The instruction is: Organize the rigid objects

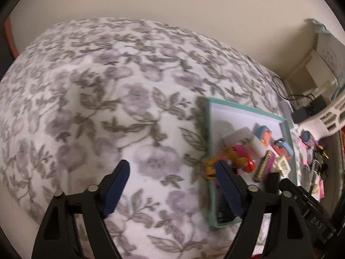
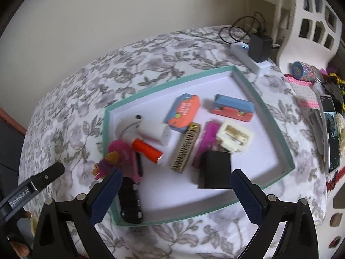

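A teal-rimmed white tray [image 2: 286, 151] lies on the floral cloth and holds several small rigid things: a black box [image 2: 215, 170], a red cylinder [image 2: 147, 149], a white cylinder [image 2: 154, 132], a brush [image 2: 185, 149], an orange-blue card box [image 2: 183, 112], a blue-red stapler [image 2: 232, 108], a cream case [image 2: 235, 137], a pink toy [image 2: 123, 153] and a black toy car [image 2: 130, 202]. My right gripper [image 2: 176, 194] is open and empty above the tray's near edge, the black box between its fingers. My left gripper [image 1: 174, 185] is open and empty over the cloth left of the tray [image 1: 208, 129].
A white power strip [image 2: 250, 58] with a black adapter [image 2: 259, 47] lies behind the tray. A phone [image 2: 330, 129], a patterned tin [image 2: 306, 70] and pink mats lie to the right. A white slatted basket [image 2: 310, 21] stands at the far right. The wall is behind.
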Motion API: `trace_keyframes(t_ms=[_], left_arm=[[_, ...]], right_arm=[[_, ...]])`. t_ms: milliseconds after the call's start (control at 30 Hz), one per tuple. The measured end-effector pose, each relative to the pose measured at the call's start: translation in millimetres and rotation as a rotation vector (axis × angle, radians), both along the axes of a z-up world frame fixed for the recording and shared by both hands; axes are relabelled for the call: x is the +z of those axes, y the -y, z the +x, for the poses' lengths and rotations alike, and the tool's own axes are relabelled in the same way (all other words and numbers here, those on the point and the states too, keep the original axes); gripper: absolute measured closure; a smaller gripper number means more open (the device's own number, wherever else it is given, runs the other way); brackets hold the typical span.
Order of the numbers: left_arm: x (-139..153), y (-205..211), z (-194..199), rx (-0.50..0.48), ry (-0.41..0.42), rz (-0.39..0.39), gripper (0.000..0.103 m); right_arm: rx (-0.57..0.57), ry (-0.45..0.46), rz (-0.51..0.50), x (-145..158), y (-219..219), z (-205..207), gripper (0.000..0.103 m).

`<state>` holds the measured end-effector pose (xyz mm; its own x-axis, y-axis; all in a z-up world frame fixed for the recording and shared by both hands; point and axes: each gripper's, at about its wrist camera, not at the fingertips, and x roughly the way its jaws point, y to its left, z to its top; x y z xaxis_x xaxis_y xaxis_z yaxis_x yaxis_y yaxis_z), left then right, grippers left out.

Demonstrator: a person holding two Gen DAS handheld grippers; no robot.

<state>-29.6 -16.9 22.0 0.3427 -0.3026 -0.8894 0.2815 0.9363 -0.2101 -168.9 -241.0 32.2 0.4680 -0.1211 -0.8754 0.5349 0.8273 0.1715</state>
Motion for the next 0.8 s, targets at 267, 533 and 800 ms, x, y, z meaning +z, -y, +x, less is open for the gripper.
trace_keyframes(t_ms=[267,533,800], left_arm=[[-2,-25,-4,0.07,0.049,0.051,0.003],[-4,-32,-10,0.065,0.033,0.045,0.003],[7,-35,-15,0.102,0.103,0.1,0.003]], right_arm=[[0.051,0.008,-0.024,-3,-22,5,0.0],[0.068,0.023,-0.054,1,-28,5,0.0],[0.087,0.031,-0.078,6,-32,6,0.0]])
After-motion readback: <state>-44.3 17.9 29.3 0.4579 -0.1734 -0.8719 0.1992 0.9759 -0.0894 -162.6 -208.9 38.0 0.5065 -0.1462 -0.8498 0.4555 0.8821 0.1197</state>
